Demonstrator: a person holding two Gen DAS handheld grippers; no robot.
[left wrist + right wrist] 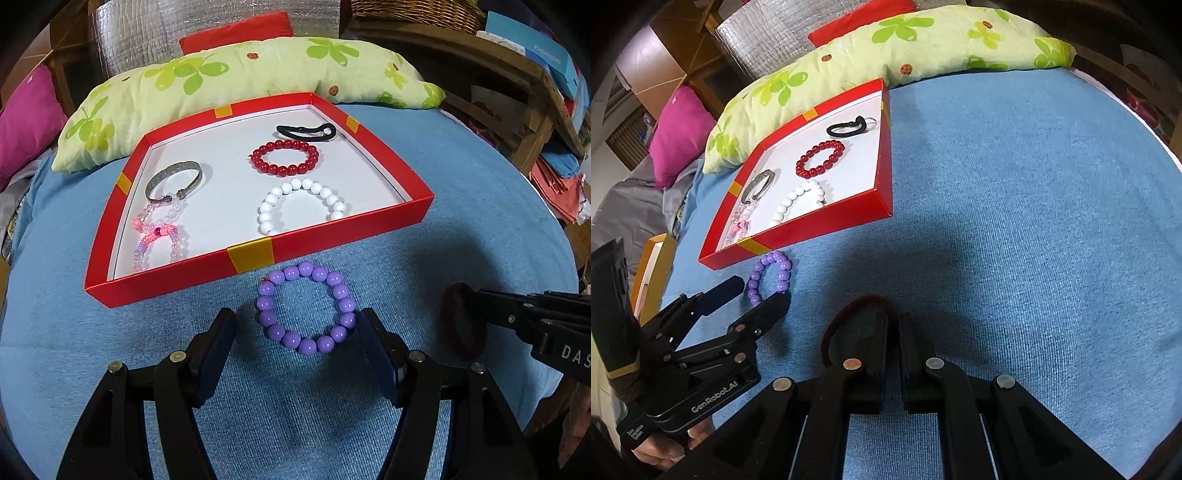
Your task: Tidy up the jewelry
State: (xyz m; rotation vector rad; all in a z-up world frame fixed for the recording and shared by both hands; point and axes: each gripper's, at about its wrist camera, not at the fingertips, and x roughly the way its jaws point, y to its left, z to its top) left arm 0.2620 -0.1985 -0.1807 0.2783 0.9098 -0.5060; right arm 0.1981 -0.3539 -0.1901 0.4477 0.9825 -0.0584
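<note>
A purple bead bracelet lies on the blue cloth just in front of the red box. My left gripper is open, its two fingers on either side of the bracelet, apart from it or barely touching. The box holds a black hair tie, a red bead bracelet, a white bead bracelet, a silver bangle and a pink bead bracelet. My right gripper is shut on a dark red hair tie, also seen in the left wrist view.
A green clover pillow lies right behind the box, with a pink cushion to its left. A wooden shelf stands at the back right. Blue cloth spreads to the right of the box.
</note>
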